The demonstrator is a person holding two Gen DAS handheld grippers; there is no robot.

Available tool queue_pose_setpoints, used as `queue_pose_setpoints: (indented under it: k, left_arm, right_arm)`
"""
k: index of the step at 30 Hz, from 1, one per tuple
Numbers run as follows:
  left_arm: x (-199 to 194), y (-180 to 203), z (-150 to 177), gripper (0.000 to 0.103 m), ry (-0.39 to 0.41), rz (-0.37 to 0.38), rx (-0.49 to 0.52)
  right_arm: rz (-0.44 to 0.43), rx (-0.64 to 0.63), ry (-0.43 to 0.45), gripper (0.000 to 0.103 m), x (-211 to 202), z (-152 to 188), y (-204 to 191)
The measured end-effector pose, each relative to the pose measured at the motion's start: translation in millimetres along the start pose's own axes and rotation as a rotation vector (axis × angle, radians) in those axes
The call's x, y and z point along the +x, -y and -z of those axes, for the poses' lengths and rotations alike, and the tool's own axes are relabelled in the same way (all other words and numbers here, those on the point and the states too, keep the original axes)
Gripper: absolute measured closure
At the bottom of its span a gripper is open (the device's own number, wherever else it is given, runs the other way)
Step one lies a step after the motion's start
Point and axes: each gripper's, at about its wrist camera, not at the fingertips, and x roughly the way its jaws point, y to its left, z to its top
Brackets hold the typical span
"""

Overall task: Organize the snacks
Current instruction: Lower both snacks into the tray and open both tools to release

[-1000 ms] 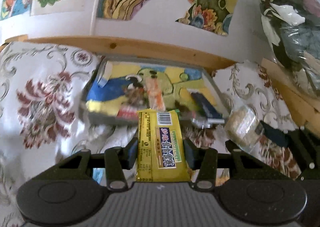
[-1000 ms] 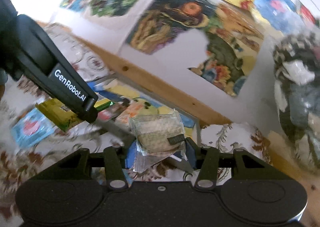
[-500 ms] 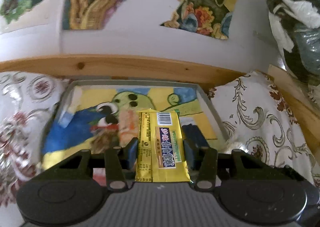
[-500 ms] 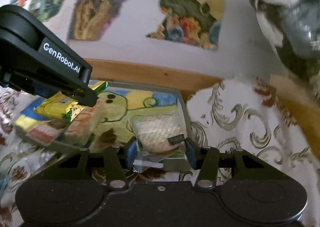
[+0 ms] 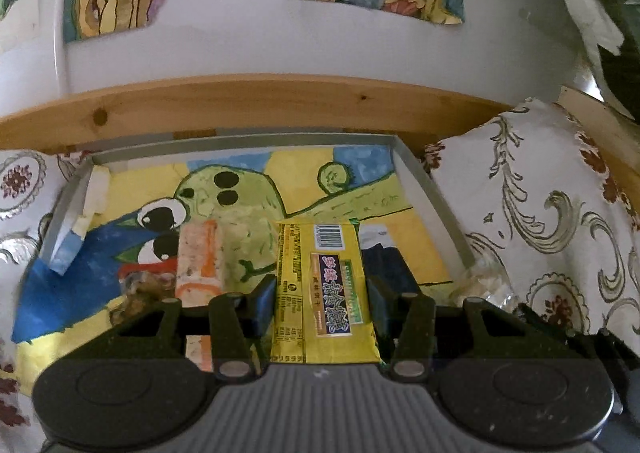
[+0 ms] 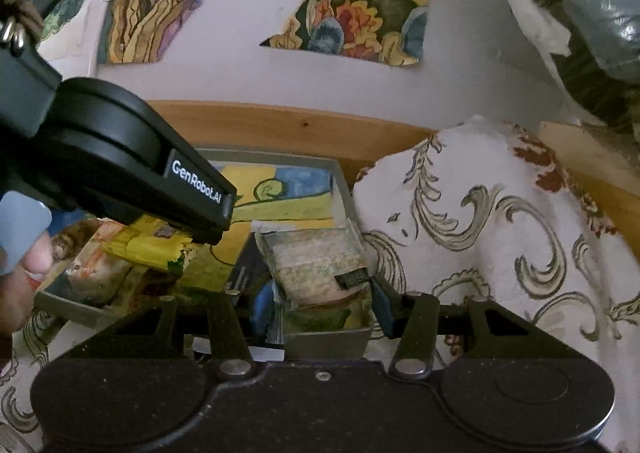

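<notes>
My left gripper (image 5: 322, 293) is shut on a yellow snack packet (image 5: 320, 285) with a barcode, held over the grey tray (image 5: 440, 205) that has a painted cartoon lining. An orange-and-white snack bar (image 5: 198, 261) and a dark blue packet (image 5: 394, 265) lie in the tray. My right gripper (image 6: 318, 305) is shut on a clear-wrapped pale cracker pack (image 6: 316, 265), low over the tray's near right corner (image 6: 332, 341). In the right wrist view the left gripper (image 6: 120, 173) hangs over the tray with the yellow packet (image 6: 148, 249) under it.
A white floral cloth (image 5: 540, 221) covers the surface around the tray. A wooden ledge (image 5: 260, 101) and a wall with torn paintings stand right behind it. Bagged clothing (image 6: 580, 13) hangs at the upper right. A person's hand (image 6: 20, 273) is at the left edge.
Both grippers have moved forward and lower over the tray, each still holding its snack. The tray now fills more of both views.
</notes>
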Motion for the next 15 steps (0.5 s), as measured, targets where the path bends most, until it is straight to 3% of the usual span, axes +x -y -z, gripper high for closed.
queue_pose_setpoints:
  k: [15]
  left_arm:
    - [15,-10,-3,0.05,-0.052,-0.014,-0.092]
  right_arm:
    - [-0.033,0.089,0.008,0.041,7,2,8]
